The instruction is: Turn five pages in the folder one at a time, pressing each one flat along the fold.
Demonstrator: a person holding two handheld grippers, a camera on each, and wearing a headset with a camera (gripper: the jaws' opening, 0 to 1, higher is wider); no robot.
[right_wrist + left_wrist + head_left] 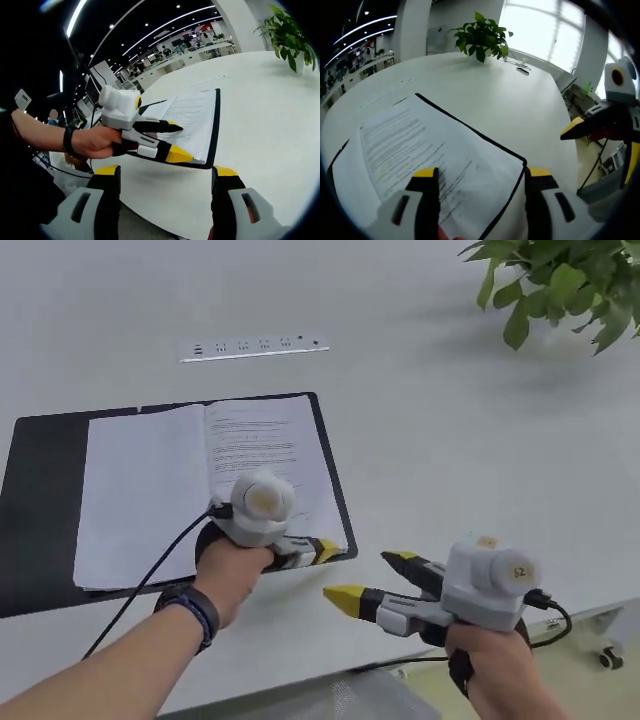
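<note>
My left gripper point(482, 174) and right gripper point(370, 576) have white-grey housings, black yellow-tipped jaws and black cables point(150, 580), and I wear a dark wristband point(195, 608) on the left wrist.

Paper pages point(140, 500) lie in a matt folder point(40, 470) (smooth table point(450, 440)).

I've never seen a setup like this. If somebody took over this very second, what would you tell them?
Left gripper: open and empty at the folder's near right corner, one jaw over the printed page, the other past the edge.
Right gripper: open and empty over the table, right of the folder.
The folder lies open, with a blank sheet flat on its left side.
Done: the number of pages turned can't be told.
Left: take the printed page's corner, turn it, press along the fold, and repeat up to five.
</note>
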